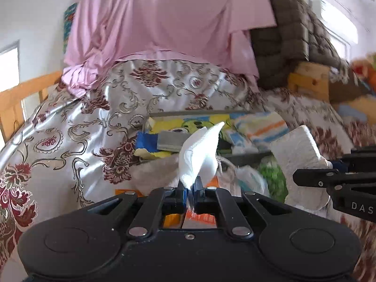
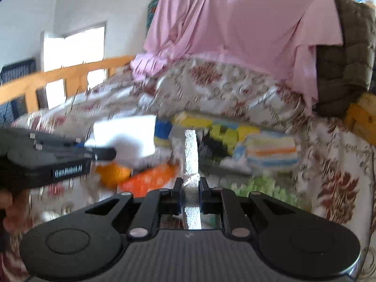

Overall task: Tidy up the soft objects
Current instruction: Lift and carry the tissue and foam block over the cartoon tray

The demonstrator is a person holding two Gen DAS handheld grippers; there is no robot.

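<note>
My left gripper [image 1: 190, 185] is shut on the lower corner of a white folded cloth [image 1: 199, 150], which stands up above the jaws. In the right wrist view that gripper [image 2: 103, 151] comes in from the left with the white cloth [image 2: 127, 134], blurred. My right gripper [image 2: 190, 185] is shut on a white foam sponge [image 2: 190, 150], seen edge-on. From the left wrist view the right gripper [image 1: 303, 176] enters at the right with the white sponge [image 1: 298, 150]. Behind both lies a grey tray [image 1: 192, 113] of soft things, among them a striped cloth [image 1: 260, 129] [image 2: 270, 150].
A floral satin bedspread [image 1: 77, 122] covers the bed. A pink sheet [image 1: 159, 18] and a brown quilted cushion [image 1: 286, 37] pile up behind. A wooden rail [image 2: 65, 75] runs at the left. Orange items [image 2: 150, 176] and a green one [image 2: 263, 185] lie near the tray.
</note>
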